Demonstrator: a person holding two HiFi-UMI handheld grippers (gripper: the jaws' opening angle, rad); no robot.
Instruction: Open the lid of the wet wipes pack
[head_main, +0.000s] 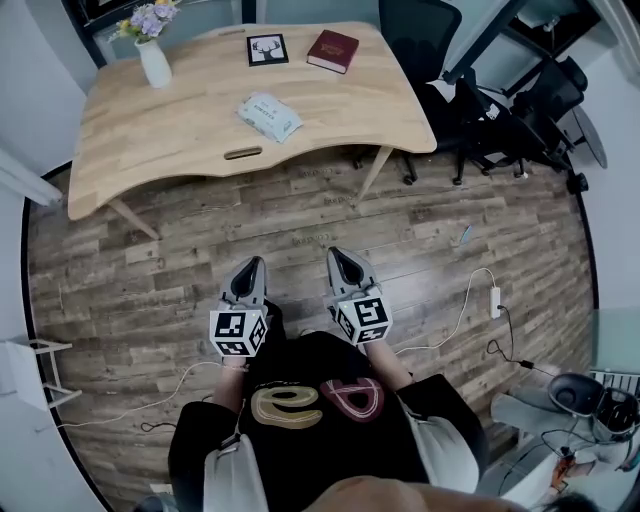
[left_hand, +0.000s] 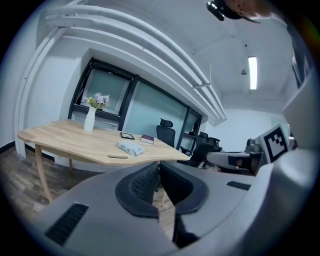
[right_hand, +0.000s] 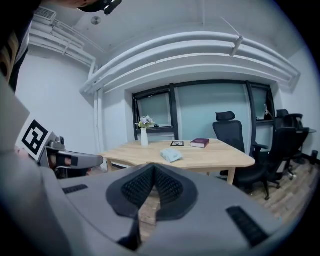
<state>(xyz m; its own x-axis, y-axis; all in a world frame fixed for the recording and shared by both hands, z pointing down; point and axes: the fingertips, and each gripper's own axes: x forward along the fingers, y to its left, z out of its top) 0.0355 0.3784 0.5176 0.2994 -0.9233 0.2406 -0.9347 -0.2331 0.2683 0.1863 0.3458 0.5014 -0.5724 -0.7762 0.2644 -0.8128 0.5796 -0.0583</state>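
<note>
The big wooden desk (head_main: 180, 150) stands on the wood floor (head_main: 150, 270), well apart from the person holding the tools. The left hand-held gripper (head_main: 250, 268) is low over the floor, with its jaws pressed together and nothing between them. The right hand-held gripper (head_main: 341, 260) sits just beside it, squeezed closed and empty too. The wet wipes pack (head_main: 269, 116) lies flat near the middle of the desk. It is soft, pale blue and white, and a bit crooked.
</note>
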